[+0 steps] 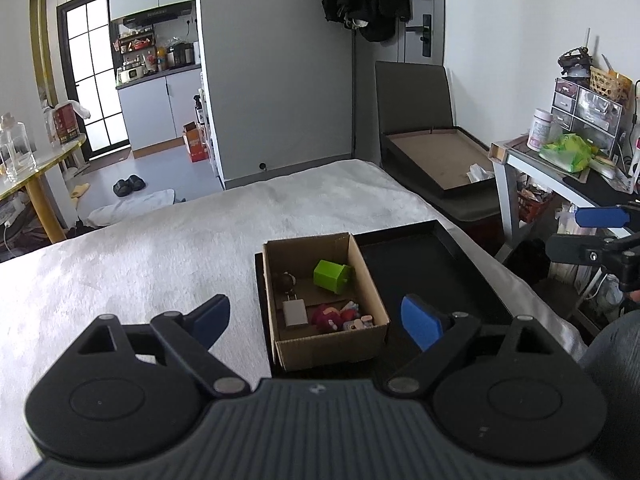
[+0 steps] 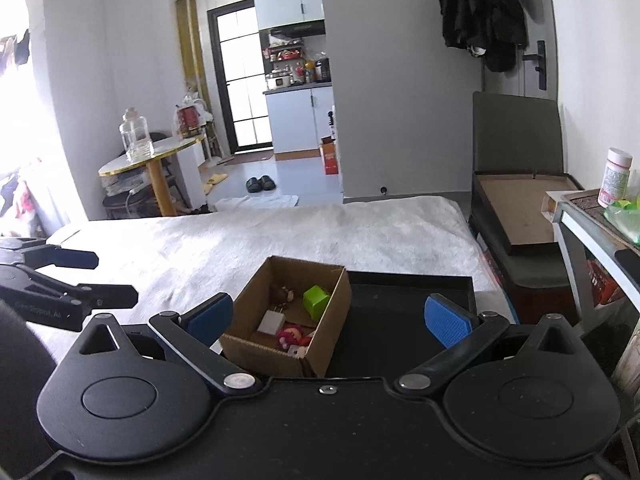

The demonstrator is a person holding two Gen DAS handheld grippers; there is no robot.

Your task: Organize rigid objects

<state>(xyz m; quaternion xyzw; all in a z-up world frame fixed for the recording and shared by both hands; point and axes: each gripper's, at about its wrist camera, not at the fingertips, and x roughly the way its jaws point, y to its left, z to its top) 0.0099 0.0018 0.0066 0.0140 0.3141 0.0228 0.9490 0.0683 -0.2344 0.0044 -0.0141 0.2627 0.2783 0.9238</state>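
A brown cardboard box (image 1: pixel 362 344) (image 2: pixel 256 350) stands on the left part of a black tray (image 1: pixel 424 264) (image 2: pixel 400 320) on the white bed. In the box lie a green block (image 1: pixel 332 276) (image 2: pixel 316 299), a white charger (image 1: pixel 295 313) (image 2: pixel 270 325), a dark round figure (image 1: pixel 285 280) (image 2: pixel 282 293) and a red-pink toy (image 1: pixel 332 317) (image 2: pixel 291 336). My left gripper (image 1: pixel 318 320) is open and empty, its fingers either side of the box. My right gripper (image 2: pixel 328 322) is open and empty above the box's near edge. Each gripper shows at the edge of the other's view (image 1: pixel 600 236) (image 2: pixel 76 276).
The white bed cover (image 1: pixel 160 248) (image 2: pixel 280 232) spreads left and far. A dark chair with a flat cardboard tray (image 1: pixel 436 160) (image 2: pixel 516 208) stands beyond the bed's right corner. A cluttered desk (image 1: pixel 568 168) (image 2: pixel 600 216) is at right. A round table with a glass jar (image 2: pixel 136 140) is at left.
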